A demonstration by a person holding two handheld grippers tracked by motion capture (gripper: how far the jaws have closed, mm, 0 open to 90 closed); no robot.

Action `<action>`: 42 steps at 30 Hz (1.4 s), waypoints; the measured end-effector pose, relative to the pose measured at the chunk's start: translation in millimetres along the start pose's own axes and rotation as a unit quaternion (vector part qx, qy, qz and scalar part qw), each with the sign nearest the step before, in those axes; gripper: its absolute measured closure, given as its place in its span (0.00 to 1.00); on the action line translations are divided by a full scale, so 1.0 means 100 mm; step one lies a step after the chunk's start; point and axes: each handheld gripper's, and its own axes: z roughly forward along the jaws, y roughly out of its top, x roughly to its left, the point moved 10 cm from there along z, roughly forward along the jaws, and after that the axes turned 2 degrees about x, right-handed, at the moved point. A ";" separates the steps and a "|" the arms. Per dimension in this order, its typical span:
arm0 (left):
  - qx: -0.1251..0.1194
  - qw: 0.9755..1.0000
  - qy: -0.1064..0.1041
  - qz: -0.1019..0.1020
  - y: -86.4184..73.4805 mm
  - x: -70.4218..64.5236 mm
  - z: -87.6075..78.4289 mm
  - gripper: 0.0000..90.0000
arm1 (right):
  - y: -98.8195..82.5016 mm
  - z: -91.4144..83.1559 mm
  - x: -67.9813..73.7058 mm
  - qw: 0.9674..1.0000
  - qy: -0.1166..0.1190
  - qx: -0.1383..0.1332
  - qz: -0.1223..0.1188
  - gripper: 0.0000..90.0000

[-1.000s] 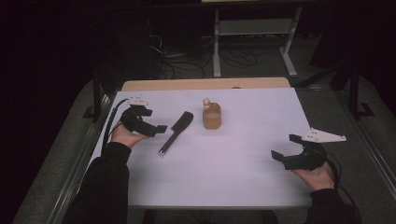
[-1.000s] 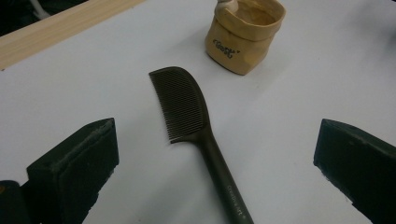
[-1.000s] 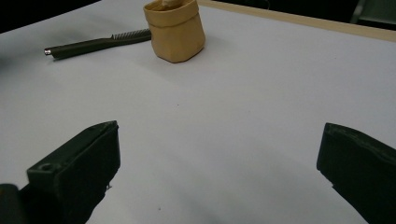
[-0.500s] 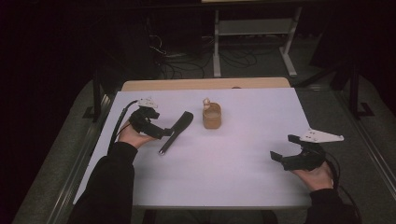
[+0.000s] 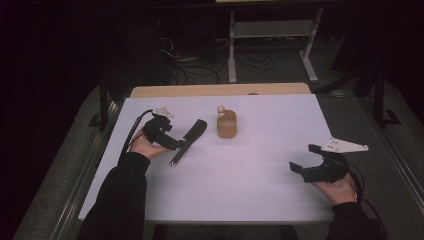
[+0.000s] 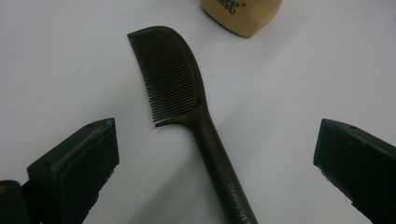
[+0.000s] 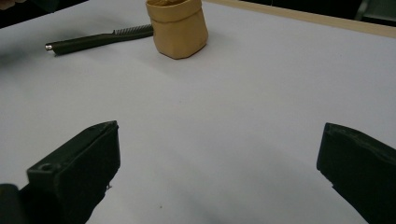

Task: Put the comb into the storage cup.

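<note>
1. A dark comb (image 6: 180,88) lies flat on the white table (image 5: 240,185), left of centre in the high view. Its toothed head points towards the far edge and its handle runs back towards the person.
2. The left gripper (image 5: 172,145) sits at the handle end of the comb. In the left gripper view its two black jaws stand wide apart, one on each side of the handle, and neither pad touches it.
3. From above, the left gripper looks low over the table, but whether it rests on the surface I cannot tell.
4. The comb's handle carries small pale lettering, too fine to read.
5. A small tan pot (image 5: 226,125) stands upright just beyond the comb's head, near it but apart. Something pale shows at its rim, too small to make out.
6. The right gripper (image 5: 306,159) is well apart from the comb, near the table's right front corner. Its jaws are spread wide and hold nothing, with bare table between them in the right gripper view.
7. In that same view the pot and the comb lie farther off, the comb to the pot's left.
</note>
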 end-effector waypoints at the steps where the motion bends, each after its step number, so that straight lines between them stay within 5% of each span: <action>1: 0.003 1.000 0.001 0.000 -0.01 0.00 0.01 0.00 | 0.00 0.00 0.00 1.000 0.000 0.000 -0.001 0.00; 26: 0.065 0.998 -0.003 0.000 -0.13 -0.06 0.30 0.05 | -0.01 0.00 0.00 1.000 0.000 0.002 -0.001 0.00; 32: 0.066 0.998 -0.006 -0.006 -0.15 -0.07 0.34 0.16 | -0.01 0.00 0.00 1.000 0.000 0.002 -0.001 0.00; 42: 0.102 0.995 0.008 -0.012 -0.23 -0.06 0.40 0.29 | -0.02 0.01 0.01 1.000 -0.002 0.008 -0.004 0.00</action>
